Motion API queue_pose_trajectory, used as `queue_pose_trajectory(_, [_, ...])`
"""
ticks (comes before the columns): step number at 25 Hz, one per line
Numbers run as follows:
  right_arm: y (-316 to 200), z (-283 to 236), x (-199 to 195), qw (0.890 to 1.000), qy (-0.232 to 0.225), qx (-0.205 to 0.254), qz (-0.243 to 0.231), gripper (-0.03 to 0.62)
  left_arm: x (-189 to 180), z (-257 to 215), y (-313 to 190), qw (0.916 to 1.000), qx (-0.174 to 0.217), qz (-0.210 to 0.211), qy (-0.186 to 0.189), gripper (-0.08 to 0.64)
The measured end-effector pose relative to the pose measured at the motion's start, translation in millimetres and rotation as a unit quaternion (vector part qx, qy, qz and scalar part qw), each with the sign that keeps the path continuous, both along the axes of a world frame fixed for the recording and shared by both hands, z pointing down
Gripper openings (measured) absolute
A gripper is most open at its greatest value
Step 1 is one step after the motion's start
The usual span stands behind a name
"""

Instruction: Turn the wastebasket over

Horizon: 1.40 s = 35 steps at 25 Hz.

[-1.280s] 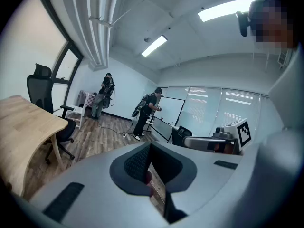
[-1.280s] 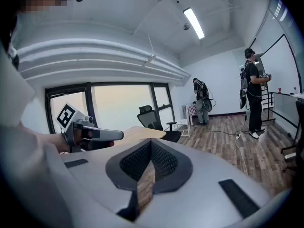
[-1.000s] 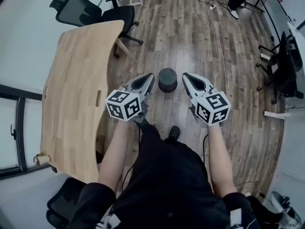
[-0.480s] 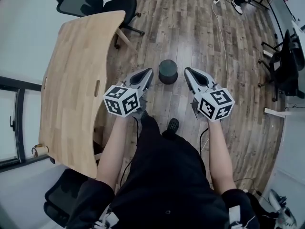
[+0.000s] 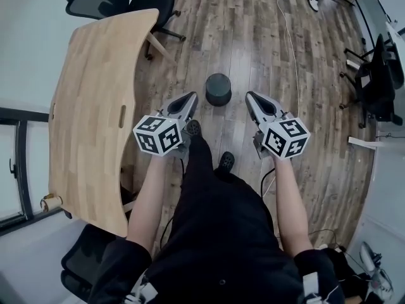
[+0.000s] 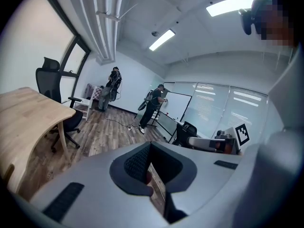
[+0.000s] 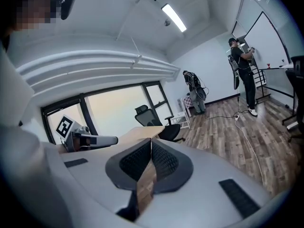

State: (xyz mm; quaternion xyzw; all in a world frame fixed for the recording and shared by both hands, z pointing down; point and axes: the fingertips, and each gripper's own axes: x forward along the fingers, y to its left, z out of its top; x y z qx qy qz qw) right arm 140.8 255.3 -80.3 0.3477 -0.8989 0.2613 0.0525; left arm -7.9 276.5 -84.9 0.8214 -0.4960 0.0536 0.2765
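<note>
Wastebasket (image 5: 218, 88) on floor just beyond clenched, empty left gripper (image 5: 190, 97) and right gripper (image 5: 252, 97); table (image 5: 88, 106) left; grippers lower than earlier.

Our left tool (image 6: 151, 156) points out over the plank floor (image 6: 107, 132), its jaws pressed together with nothing between them. Left of the tool runs the wooden surface (image 6: 28, 113), with a black office chair (image 6: 54, 84) behind it. Far ahead, a person (image 6: 153, 106) stands at a whiteboard (image 6: 179, 107).
</note>
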Motion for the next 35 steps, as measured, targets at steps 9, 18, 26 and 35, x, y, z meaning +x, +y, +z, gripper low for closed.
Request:
queue_pose_trajectory(9, [-35, 32, -9, 0.999, 0.016, -0.036, 0.016, 0.034, -10, 31, -39, 0.9992, -0.035, 0.014, 0.013, 0.014])
queue_pose_trajectory(18, [-108, 39, -31, 0.997, 0.041, -0.055, 0.046, 0.034, -37, 36, -124, 0.9979, -0.043, 0.026, 0.042, 0.014])
queue_pose_trajectory(26, [-156, 58, -57, 0.992, 0.063, -0.065, 0.082, 0.034, -66, 59, -181, 0.9946, -0.073, 0.053, 0.051, 0.014])
queue_pose_trajectory(35, [-168, 114, -65, 0.982, 0.122, -0.103, 0.103, 0.034, -65, 120, -197, 0.9786, -0.135, 0.134, 0.078, 0.014])
